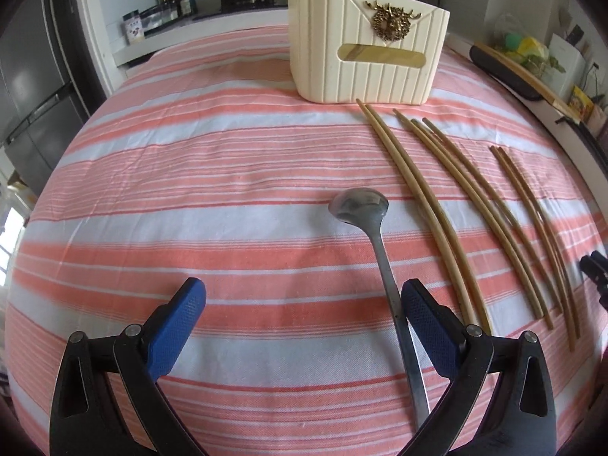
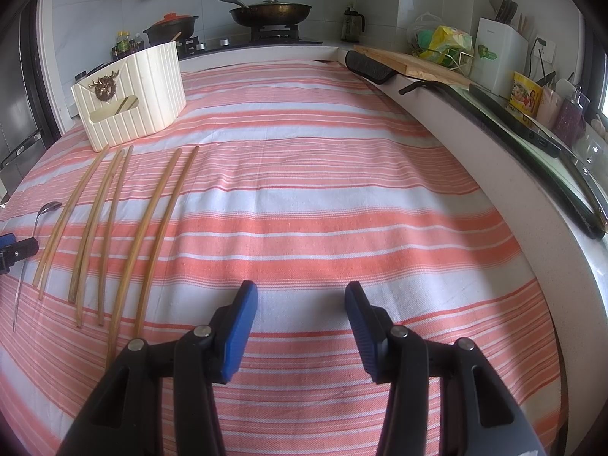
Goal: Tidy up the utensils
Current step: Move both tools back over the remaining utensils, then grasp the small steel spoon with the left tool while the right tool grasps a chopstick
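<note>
- Left hand-held gripper (image 1: 304, 300) hovering wide open, spoon (image 1: 374, 228) handle lying just beside its right finger, not gripped.
- Right hand-held gripper (image 2: 301, 304) sitting half open, empty, over striped cloth (image 2: 323, 209).
- Chopsticks (image 1: 456, 205) lying beside spoon, holder (image 1: 364, 43) behind.
- Risk: off-centre closing nudging spoon into chopsticks.

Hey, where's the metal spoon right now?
In the left wrist view the metal spoon lies on the striped tablecloth, just left of the chopsticks, its handle running beside the open left gripper's right finger.

Black grippers (image 2: 300, 300); blue ribbed pads (image 1: 178, 326)
</note>
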A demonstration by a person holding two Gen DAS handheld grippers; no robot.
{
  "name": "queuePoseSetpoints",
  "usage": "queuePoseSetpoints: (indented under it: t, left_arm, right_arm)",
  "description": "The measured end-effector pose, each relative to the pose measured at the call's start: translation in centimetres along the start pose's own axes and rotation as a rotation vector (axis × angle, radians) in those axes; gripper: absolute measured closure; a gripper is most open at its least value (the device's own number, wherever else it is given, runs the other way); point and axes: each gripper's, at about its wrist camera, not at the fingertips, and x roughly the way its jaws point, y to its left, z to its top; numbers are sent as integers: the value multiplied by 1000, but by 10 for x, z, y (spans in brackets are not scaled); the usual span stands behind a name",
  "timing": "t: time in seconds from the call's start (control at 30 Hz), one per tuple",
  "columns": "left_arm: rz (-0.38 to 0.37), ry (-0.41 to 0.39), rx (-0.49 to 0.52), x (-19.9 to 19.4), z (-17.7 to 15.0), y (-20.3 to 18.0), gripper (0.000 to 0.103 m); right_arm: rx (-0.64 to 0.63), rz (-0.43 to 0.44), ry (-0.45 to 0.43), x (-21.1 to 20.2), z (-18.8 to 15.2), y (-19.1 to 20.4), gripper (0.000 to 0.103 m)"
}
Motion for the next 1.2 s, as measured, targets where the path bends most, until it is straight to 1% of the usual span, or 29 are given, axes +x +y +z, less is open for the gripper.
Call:
queuePoseSetpoints:
  t: [0.13,0.3,0.47,0.53,0.57,0.6,0.7,0.8,0.87,0.9,1.0,1.07,1.13,1.2]
  left_arm:
    - [13,7,-12,-4,-1,14,1]
    - [17,16,-11,-8,-5,22,1]
    - [-31,13,-69,-19,-12,27,1]
    - [-45,10,-98,-22,-16,23,1]
    - [-44,9,-90,-21,-19,18,1]
    - [-24,10,-67,-19,-21,11,1]
    - [80,17,6,-12,-28,-1,1]
    - [95,8,-3,-16,-31,7,1]
    - [99,12,-7,-17,-33,18,1]
    - [101,17,-16,-17,-35,24,1]
    - [71,31,-59,-16,-38,41,1]
    - [72,31,-70,-18,-38,46,1]
    - [70,34,-65,-20,-39,47,1]
    - [60,33,-56,-22,-40,48,1]
  right_arm:
    - [0,0,0,0,0,0,54]
    - [0,0,0,0,0,0,54]
    - [-1,0,0,0,0,0,54]
    - [0,1,0,0,0,-1,54]
    - [0,1,0,0,0,-1,54]
    - [0,1,0,0,0,-1,54]
    - [2,3,0,0,0,-1,54]
    - [23,17,4,-1,1,-3,54]
    - [47,17,41,-3,7,-3,54]
    - [62,47,48,-6,12,-2,54]
    - [101,177,38,-18,29,10,54]
    - [84,248,55,-15,40,24,54]
    - [27,269,100,-6,47,42,55]
    - [-26,280,128,0,50,58,73]
